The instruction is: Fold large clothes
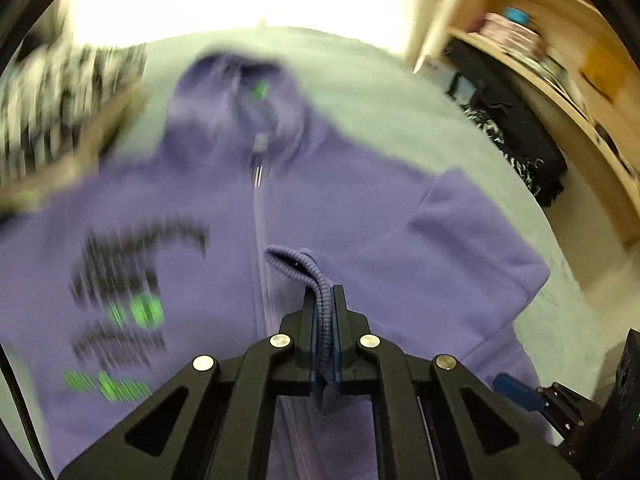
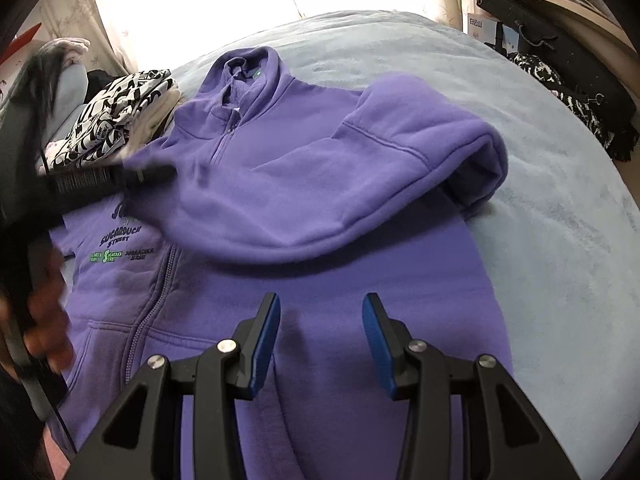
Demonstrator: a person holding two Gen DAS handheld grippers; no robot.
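Observation:
A purple zip hoodie (image 1: pixel 360 208) lies front up on a light blue bedcover (image 2: pixel 560 220), hood at the far end. My left gripper (image 1: pixel 323 294) is shut on the sleeve's ribbed cuff (image 1: pixel 290 260), held over the zipper. In the right wrist view the sleeve (image 2: pixel 320 184) is drawn across the chest toward the blurred left gripper (image 2: pixel 156 172), with a person's hand (image 2: pixel 44 312) behind it. My right gripper (image 2: pixel 322 304) stands open just above the hoodie's lower body, nothing between its blue pads.
Folded black-and-white patterned clothes (image 2: pixel 116 120) are piled at the bed's far left, beside the hood. A wooden shelf unit (image 1: pixel 560 60) and a black bag (image 2: pixel 560 72) stand along the right side. A bright curtained window is behind the bed.

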